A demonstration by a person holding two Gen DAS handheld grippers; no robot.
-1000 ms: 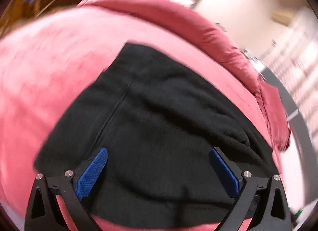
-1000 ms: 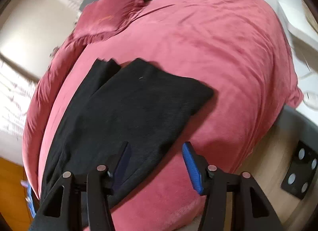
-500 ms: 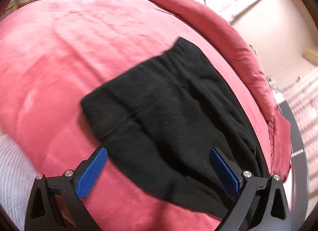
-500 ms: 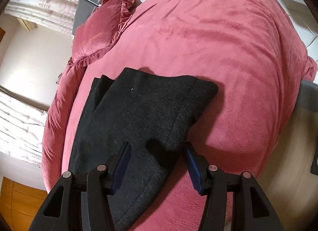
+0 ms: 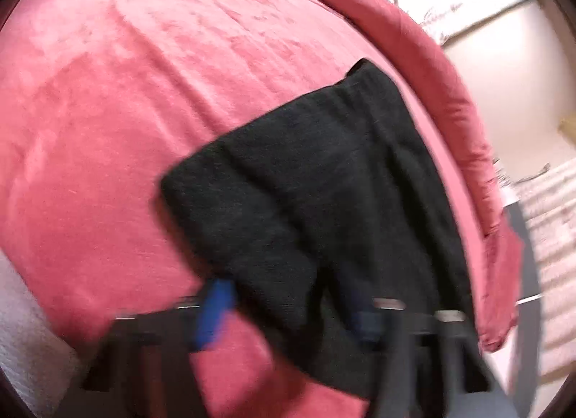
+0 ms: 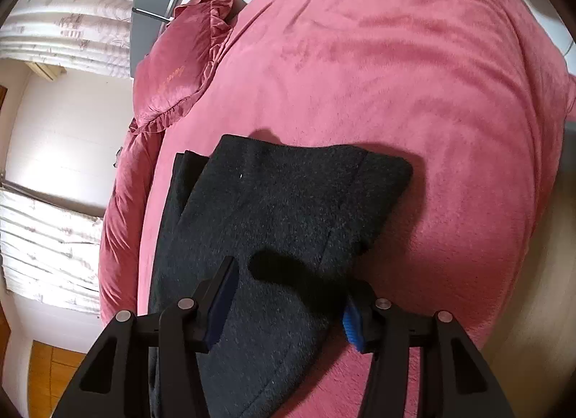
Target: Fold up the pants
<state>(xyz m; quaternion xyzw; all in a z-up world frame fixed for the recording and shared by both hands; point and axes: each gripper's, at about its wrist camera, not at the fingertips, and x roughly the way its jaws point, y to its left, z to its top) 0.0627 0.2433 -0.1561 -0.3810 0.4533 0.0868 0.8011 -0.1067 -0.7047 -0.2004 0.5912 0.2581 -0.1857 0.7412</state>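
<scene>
Left wrist view, blurred: the black pants (image 5: 324, 184) lie flat on the pink bed (image 5: 108, 112), partly folded, running away from the camera toward the rolled pink duvet (image 5: 414, 51) at the far edge. The left gripper (image 5: 284, 310) is at the garment's near end; its jaws have just been closing, with a fold of the dark cloth between them, but the blur hides whether the pads already press on it.

Right wrist view: the same pants (image 6: 280, 209) stretch up and left toward the pink pillow (image 6: 176, 72), their long axis roughly along the way the gripper points. The right gripper (image 6: 288, 310) straddles the near right edge; its jaws have just been closing and stand apart around the cloth, not yet pinching it. Both grippers sit at the near end, so the coming fold likely carries that end away, along the garment's length.
</scene>
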